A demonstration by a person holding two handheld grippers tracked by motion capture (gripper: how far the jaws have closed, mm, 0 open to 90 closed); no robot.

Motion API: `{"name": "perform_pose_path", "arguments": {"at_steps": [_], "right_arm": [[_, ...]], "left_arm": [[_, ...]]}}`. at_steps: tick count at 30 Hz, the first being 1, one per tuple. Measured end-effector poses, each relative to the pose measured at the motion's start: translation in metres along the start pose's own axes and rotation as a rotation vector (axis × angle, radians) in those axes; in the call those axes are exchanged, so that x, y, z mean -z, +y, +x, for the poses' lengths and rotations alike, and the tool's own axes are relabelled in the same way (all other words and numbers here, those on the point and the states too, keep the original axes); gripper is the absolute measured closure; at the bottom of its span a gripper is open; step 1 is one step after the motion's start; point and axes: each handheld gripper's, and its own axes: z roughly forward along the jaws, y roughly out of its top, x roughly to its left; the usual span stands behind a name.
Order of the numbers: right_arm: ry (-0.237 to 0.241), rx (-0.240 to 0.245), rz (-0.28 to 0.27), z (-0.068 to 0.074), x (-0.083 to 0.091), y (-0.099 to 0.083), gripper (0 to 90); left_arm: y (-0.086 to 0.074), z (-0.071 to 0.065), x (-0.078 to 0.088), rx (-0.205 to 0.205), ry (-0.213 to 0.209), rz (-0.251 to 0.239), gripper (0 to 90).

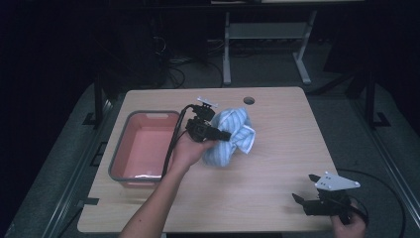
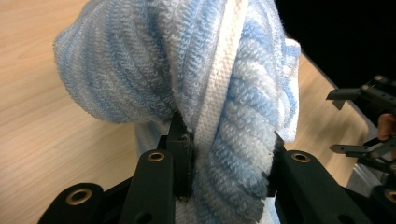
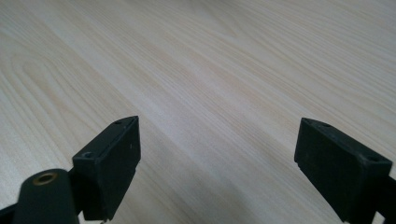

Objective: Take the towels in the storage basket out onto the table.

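Note:
A blue and white striped towel (image 1: 229, 134) is bunched up at the middle of the wooden table (image 1: 277, 163). My left gripper (image 1: 224, 134) is shut on a thick fold of the towel (image 2: 196, 84), which bulges between its two black jaws and rises above them. Near the table's front right corner my right gripper (image 1: 300, 199) is held low and stands open. In the right gripper view its two fingertips (image 3: 122, 140) are far apart over bare wood, with nothing between them.
A pink bin with a grey rim (image 1: 121, 148) stands at the table's left side, just left of my left hand. A round cable hole (image 1: 248, 100) is near the far edge. Desk legs and cables stand on the dark floor beyond.

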Motion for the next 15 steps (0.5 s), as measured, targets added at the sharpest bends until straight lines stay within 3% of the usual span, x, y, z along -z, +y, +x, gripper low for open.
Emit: {"name": "perform_pose_path", "arguments": {"at_steps": [15], "right_arm": [[-0.01,-0.021,-0.004,-0.003,0.003,-0.002,13.9]], "left_arm": [[-0.008,0.0,-0.041,0.023,-0.003,0.031,66.9]]}}
